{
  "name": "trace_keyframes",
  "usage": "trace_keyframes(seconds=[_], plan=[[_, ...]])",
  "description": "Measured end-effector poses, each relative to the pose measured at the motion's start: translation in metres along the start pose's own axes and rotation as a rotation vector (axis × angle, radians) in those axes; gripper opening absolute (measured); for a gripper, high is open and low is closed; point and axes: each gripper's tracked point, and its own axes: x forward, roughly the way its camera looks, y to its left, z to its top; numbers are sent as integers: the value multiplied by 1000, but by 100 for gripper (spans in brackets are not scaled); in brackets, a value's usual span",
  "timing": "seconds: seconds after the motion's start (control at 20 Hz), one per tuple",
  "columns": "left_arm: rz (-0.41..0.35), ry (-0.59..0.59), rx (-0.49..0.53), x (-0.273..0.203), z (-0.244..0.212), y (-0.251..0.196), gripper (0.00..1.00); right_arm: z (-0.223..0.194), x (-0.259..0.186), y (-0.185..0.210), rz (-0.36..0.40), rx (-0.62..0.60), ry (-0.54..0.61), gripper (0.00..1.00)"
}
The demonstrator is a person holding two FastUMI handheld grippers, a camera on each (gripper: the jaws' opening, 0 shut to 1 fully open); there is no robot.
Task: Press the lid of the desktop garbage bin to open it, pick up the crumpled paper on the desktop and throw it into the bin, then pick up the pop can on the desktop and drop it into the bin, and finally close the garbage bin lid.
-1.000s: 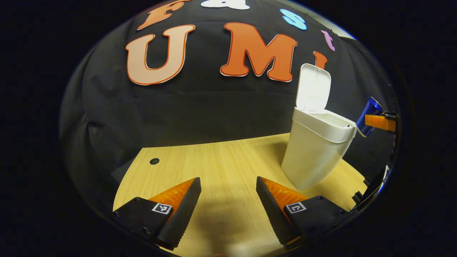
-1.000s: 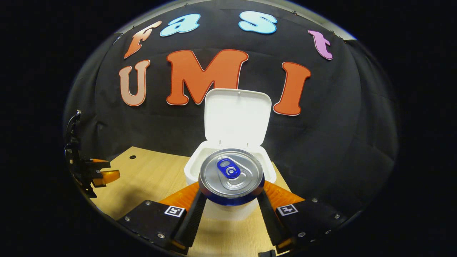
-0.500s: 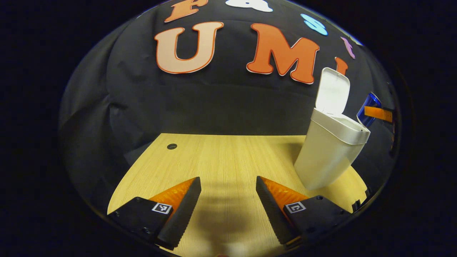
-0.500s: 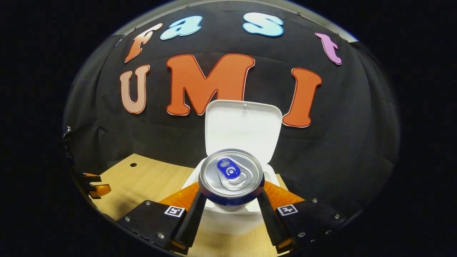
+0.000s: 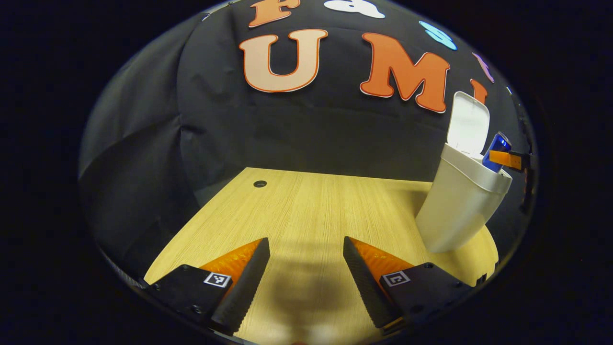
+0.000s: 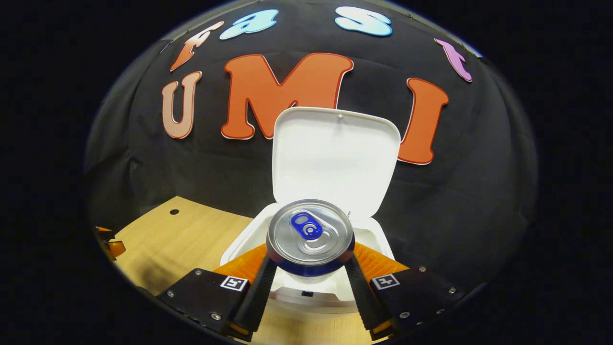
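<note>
In the right gripper view my right gripper [image 6: 310, 261] is shut on a blue pop can [image 6: 310, 237], its silver top facing the camera. The can hangs just over the white garbage bin [image 6: 373, 239], whose lid [image 6: 335, 158] stands upright and open behind it. In the left gripper view the same bin [image 5: 459, 206] stands at the far right of the wooden desktop [image 5: 311, 211], with the pop can [image 5: 495, 148] held over its rim by the right gripper's fingers [image 5: 507, 159]. My left gripper [image 5: 305, 268] is open above the desktop with nothing between its fingers.
A small round hole [image 5: 260, 183] sits near the desktop's far left edge. The black cloth wall hangs close behind the bin. The left gripper [image 6: 107, 242] peeks in at the left edge of the right gripper view.
The right gripper has carried the can closer, from beside the bin to over its opening. The left gripper has drawn away leftwards, so the bin sits farther right in its view.
</note>
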Motion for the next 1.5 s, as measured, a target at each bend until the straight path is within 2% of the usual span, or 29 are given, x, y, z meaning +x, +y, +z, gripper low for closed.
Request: trace_keyframes(seconds=[0.3,0.55,1.5], plan=[[23,0,23,-1,3,2,99,-15,11,1,7,36,47,81],[15,-2,32,-2,5,1,99,3,9,-2,5,62,19,83],[31,8,-5,-1,-9,9,99,144,20,-41,-74,-5,-139,83]])
